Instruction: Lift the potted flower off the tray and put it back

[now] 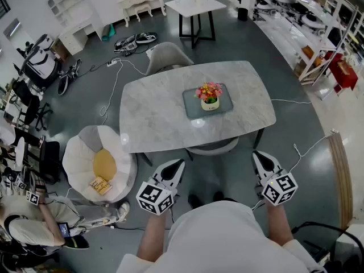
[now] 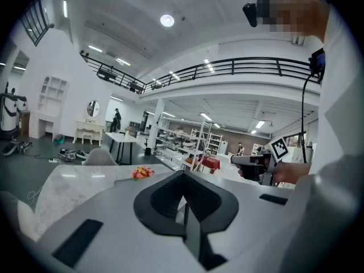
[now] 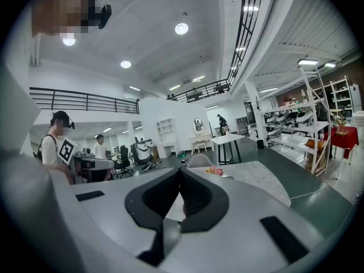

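Head view shows pink-and-orange potted flower (image 1: 209, 94) on tray (image 1: 192, 108); left claw (image 1: 178, 164), right claw (image 1: 259, 154) pressed together.

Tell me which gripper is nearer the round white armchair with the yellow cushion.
Left. In the head view, the left gripper is just right of the armchair, by the table's front edge. The right gripper is much farther right, past the left one.

The left gripper (image 1: 175, 168) and right gripper (image 1: 261, 159) were held side by side, well apart, pointing away and tilted slightly downward. Both had their jaws pressed together.
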A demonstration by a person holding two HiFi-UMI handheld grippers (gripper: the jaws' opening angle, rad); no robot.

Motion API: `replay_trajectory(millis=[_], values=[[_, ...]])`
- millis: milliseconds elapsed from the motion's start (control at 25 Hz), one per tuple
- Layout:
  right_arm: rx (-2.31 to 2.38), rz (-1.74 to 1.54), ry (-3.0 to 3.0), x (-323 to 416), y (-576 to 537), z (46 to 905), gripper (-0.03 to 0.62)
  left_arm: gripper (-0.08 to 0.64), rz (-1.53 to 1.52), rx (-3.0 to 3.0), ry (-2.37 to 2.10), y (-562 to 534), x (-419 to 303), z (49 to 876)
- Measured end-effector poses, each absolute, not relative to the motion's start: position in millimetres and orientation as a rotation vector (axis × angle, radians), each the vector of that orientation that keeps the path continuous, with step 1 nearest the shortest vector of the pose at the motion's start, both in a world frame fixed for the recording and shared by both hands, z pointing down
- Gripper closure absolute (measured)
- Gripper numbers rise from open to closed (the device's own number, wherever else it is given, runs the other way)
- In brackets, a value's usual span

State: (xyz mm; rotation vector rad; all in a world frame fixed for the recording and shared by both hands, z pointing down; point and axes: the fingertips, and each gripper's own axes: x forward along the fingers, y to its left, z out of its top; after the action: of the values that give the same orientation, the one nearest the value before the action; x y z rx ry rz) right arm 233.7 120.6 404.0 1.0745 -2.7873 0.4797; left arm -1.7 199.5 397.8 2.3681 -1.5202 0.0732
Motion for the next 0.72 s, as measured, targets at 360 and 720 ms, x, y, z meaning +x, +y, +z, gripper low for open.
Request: replay_trajectory(millis=[360,720], values=[[1.064,0.484,-2.791,233.3,119.4,401.0,0.575,0.551,0.073,2.364,-1.525,198.3,-0.6,396.1],[1.041,0.513,-2.781,234.4,121.5,408.9,0.575,0.551,0.073,2.346,-1.536,203.3,4.1,401.6]])
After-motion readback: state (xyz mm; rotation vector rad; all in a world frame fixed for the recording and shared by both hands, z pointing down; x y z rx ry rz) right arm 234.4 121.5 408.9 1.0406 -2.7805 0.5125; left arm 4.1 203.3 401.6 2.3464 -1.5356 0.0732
